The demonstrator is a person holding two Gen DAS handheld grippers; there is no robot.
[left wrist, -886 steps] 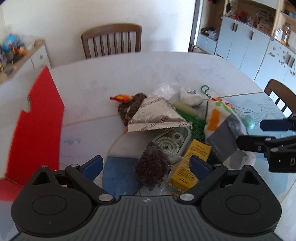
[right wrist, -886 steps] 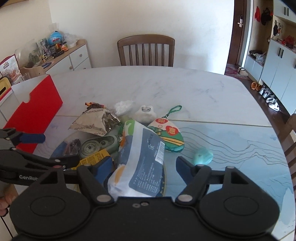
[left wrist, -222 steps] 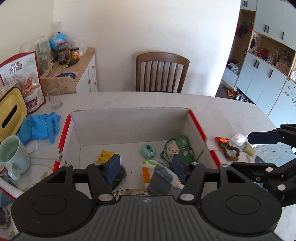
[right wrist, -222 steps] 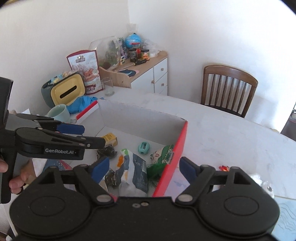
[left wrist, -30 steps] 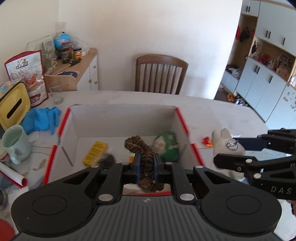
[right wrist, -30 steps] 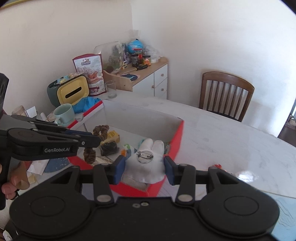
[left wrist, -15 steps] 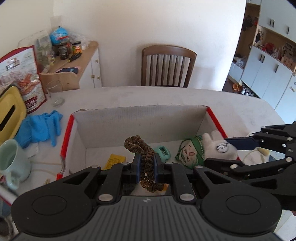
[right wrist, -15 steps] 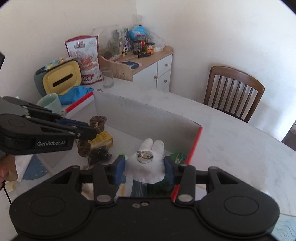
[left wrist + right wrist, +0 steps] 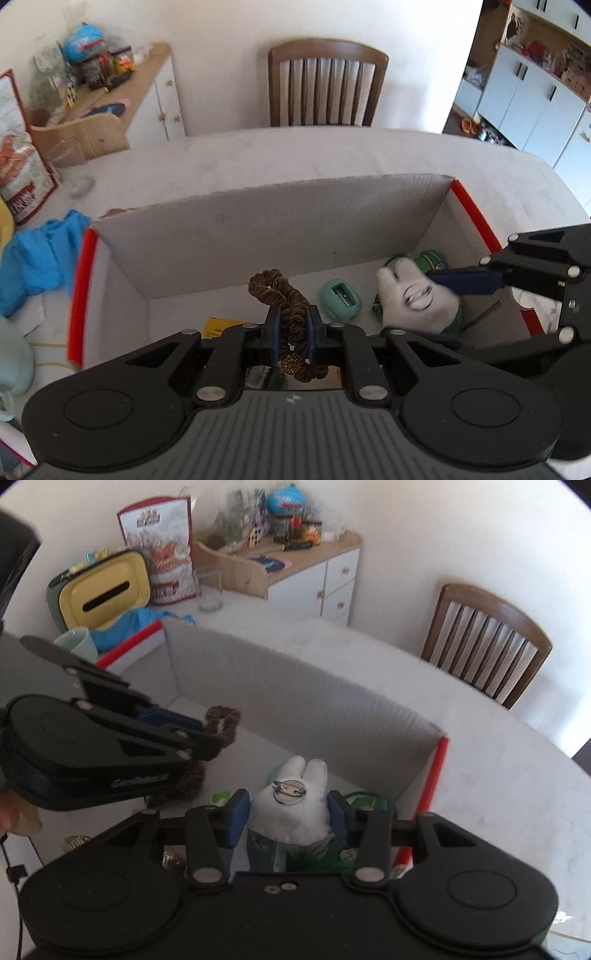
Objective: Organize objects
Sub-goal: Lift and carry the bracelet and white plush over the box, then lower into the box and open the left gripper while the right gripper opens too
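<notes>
Hanging over the red-edged open cardboard box (image 9: 458, 192), the left gripper (image 9: 293, 325) is pinching a brown velvet scrunchie (image 9: 286, 295) between closed jaws. Just beside it, the right gripper (image 9: 288, 812) is clamping a white rabbit-shaped plush pouch (image 9: 295, 801) above the box's interior.

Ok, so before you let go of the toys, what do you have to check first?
1. Left gripper shut on the brown scrunchie: ok.
2. Right gripper shut on the white plush bunny: ok.
3. Both held over the open box, inside its walls: ok.
4. Bare floor under the scrunchie: cannot tell, the gripper hides it.
5. Bare spot under the bunny: not ok, a green pouch and a teal sharpener lie close by.
</notes>
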